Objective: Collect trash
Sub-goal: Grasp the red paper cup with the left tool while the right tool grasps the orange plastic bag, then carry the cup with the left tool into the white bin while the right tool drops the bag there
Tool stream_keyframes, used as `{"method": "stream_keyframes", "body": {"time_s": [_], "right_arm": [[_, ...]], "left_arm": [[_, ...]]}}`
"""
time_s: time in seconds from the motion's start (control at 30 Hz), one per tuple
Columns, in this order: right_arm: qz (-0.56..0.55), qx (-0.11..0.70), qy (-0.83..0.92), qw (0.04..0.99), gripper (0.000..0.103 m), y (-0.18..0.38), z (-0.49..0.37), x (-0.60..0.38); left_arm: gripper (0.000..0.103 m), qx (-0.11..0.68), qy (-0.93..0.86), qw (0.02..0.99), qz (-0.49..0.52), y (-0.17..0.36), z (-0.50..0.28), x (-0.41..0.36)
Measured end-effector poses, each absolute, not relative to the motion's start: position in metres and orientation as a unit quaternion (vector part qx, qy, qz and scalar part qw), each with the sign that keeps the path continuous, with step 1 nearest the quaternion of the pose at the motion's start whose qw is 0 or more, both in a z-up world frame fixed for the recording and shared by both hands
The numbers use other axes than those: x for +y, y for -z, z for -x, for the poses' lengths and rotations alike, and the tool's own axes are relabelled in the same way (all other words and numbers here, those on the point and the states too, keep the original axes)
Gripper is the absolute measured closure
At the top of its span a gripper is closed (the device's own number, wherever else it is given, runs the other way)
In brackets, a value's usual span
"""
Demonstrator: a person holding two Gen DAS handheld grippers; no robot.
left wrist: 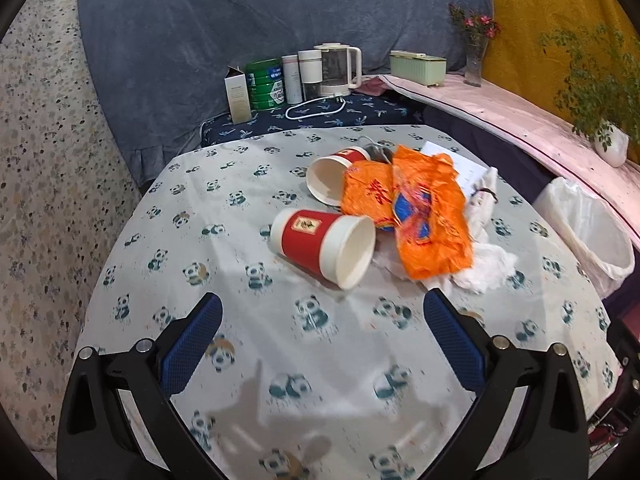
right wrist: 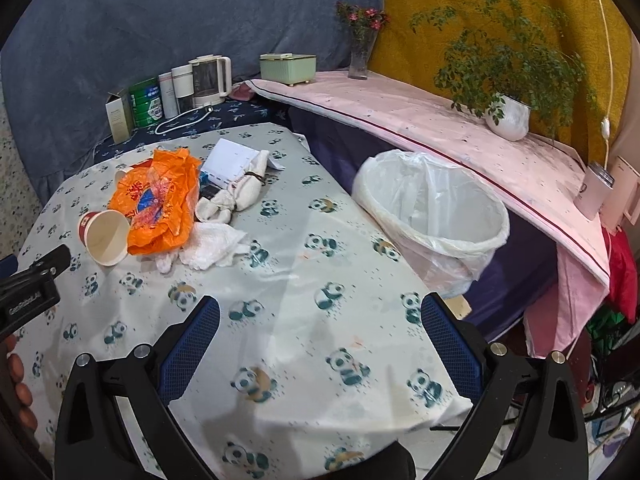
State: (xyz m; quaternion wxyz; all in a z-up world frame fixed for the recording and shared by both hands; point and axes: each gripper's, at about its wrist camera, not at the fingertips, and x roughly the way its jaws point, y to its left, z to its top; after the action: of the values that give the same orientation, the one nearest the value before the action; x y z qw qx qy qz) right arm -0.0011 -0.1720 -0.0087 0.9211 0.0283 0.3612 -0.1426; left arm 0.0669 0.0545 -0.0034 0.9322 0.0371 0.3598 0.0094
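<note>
Seen from the left wrist camera, the left gripper hangs with its blue-padded jaws spread wide and empty above a table draped in a pale panda-print cloth. Just beyond the jaws lies the litter, all of it uncollected: a red and white paper cup tipped on its side, a second red and white paper cup lying behind it, a crumpled orange plastic wrapper resting partly over both, and a wad of white tissue under the wrapper's near edge. A white bin lined with a clear plastic bag stands off the table's right edge. Seen from the right wrist camera, the right gripper is likewise spread wide, holding nothing, over bare cloth near the table's front. The same heap sits well to its left, and the lined bin, just past the table's right side, looks empty as far as its inside shows. A knotted white cloth bundle and a white folded card or box lie behind the heap; whether they count as trash is unclear. Judging by this, collecting has hardly begun and every piece remains to be binned.
</note>
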Motion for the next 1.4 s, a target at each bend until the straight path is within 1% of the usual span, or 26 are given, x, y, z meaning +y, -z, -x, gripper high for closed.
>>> {"method": "stream_keyframes", "body": {"time_s": [0.37,0.4,0.43,0.5,0.53,0.6,0.63,0.67,0.7,0.77,0.8,0.87,0.9,0.93,1.0,1.07,1.17,1.27,1.4], "right_arm": [[-0.021,0.37,0.092,0.924,0.007,0.018,-0.075,-0.138],[-0.02,0.37,0.086,0.925,0.007,0.02,-0.082,-0.133],[-0.018,0.37,0.079,0.925,0.007,0.021,-0.09,-0.128],[-0.014,0.373,0.067,0.925,0.007,0.024,-0.102,-0.12],[-0.011,0.375,0.06,0.925,0.007,0.027,-0.109,-0.114],[-0.01,0.379,0.049,0.924,0.007,0.03,-0.119,-0.106],[-0.009,0.38,0.043,0.924,0.007,0.033,-0.125,-0.102],[-0.007,0.381,0.038,0.924,0.007,0.035,-0.129,-0.097],[-0.005,0.383,0.035,0.923,0.008,0.037,-0.134,-0.093],[-0.005,0.389,0.027,0.921,0.016,0.041,-0.142,-0.086],[-0.006,0.392,0.023,0.919,0.018,0.044,-0.146,-0.084],[-0.013,0.402,0.012,0.916,0.03,0.05,-0.154,-0.078],[-0.015,0.405,0.008,0.914,0.031,0.052,-0.158,-0.076],[-0.018,0.409,0.004,0.912,0.035,0.055,-0.161,-0.074],[-0.016,0.418,-0.001,0.909,0.046,0.063,-0.167,-0.07],[-0.015,0.427,-0.001,0.904,0.067,0.07,-0.171,-0.068],[-0.025,0.422,-0.006,0.906,0.077,0.071,-0.167,-0.071],[-0.03,0.41,-0.009,0.911,0.085,0.063,-0.159,-0.074],[-0.036,0.387,-0.003,0.921,0.086,0.045,-0.145,-0.083]], "left_arm": [[0.007,0.39,-0.028,0.919,-0.046,0.039,-0.143,0.068],[0.01,0.39,-0.03,0.919,-0.046,0.041,-0.145,0.068],[0.013,0.392,-0.025,0.918,-0.046,0.042,-0.148,0.069],[0.033,0.405,-0.016,0.913,-0.041,0.047,-0.155,0.071],[0.038,0.411,-0.013,0.911,-0.039,0.049,-0.158,0.073],[0.054,0.419,-0.008,0.907,-0.032,0.053,-0.161,0.078],[0.06,0.421,-0.005,0.906,-0.029,0.055,-0.162,0.08],[0.072,0.423,-0.005,0.906,-0.029,0.056,-0.163,0.082],[0.079,0.425,-0.006,0.905,-0.03,0.057,-0.164,0.084],[0.095,0.428,-0.003,0.904,-0.024,0.058,-0.166,0.089],[0.097,0.427,-0.004,0.904,-0.021,0.058,-0.166,0.091],[0.097,0.421,-0.003,0.907,-0.015,0.054,-0.166,0.095],[0.097,0.418,-0.001,0.908,-0.014,0.052,-0.165,0.096],[0.097,0.416,-0.002,0.909,-0.015,0.051,-0.165,0.096],[0.097,0.412,-0.003,0.911,-0.015,0.047,-0.164,0.097],[0.097,0.411,-0.003,0.912,-0.012,0.044,-0.164,0.099],[0.098,0.407,-0.003,0.913,-0.008,0.04,-0.161,0.101],[0.099,0.402,-0.002,0.916,-0.006,0.034,-0.156,0.101],[0.1,0.39,0.0,0.921,-0.004,0.02,-0.149,0.096]]}}
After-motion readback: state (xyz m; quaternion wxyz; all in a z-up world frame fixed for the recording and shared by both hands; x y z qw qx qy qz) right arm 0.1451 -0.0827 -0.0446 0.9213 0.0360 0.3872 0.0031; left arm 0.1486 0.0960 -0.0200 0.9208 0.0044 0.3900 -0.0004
